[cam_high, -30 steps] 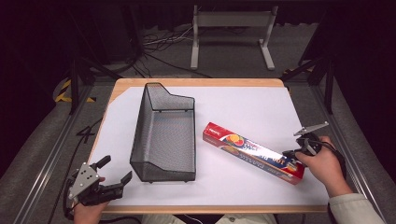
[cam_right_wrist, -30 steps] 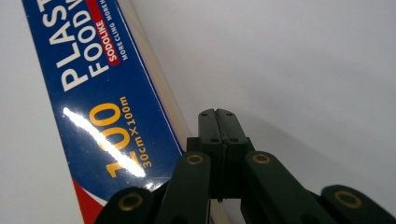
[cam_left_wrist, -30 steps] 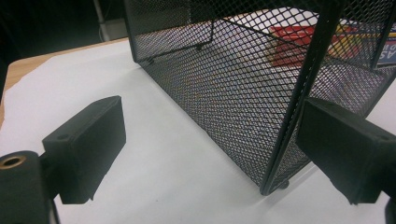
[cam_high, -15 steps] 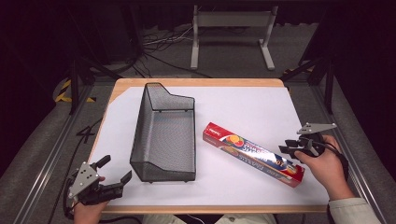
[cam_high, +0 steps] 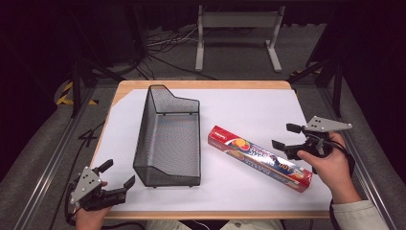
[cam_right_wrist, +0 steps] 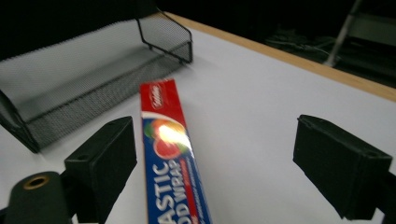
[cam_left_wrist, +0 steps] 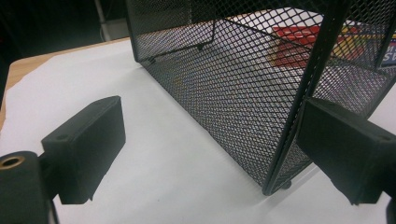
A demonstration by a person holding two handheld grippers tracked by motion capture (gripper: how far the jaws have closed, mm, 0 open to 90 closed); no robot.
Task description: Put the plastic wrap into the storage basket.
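Observation:
A long red and blue plastic wrap box (cam_high: 258,157) (cam_right_wrist: 173,154) lies flat on the white table cover, right of centre, angled toward the near right. A black wire mesh tray (cam_high: 168,136) (cam_left_wrist: 261,79) (cam_right_wrist: 74,79) stands left of it. My right gripper (cam_high: 286,137) (cam_right_wrist: 219,172) is open just above the box's right half, jaws wide, nothing between them. My left gripper (cam_high: 117,176) (cam_left_wrist: 215,154) is open at the near left corner of the table, by the tray's near left corner, holding nothing.
The white cover (cam_high: 249,110) lies over a wooden table (cam_high: 201,85). A grey metal stand (cam_high: 237,33) and cables sit on the floor beyond the far edge. Metal rails (cam_high: 48,158) run along both sides.
My right gripper has moved a little up and toward the far side, away from the box's right end. The left gripper, the box and the tray have stayed put.

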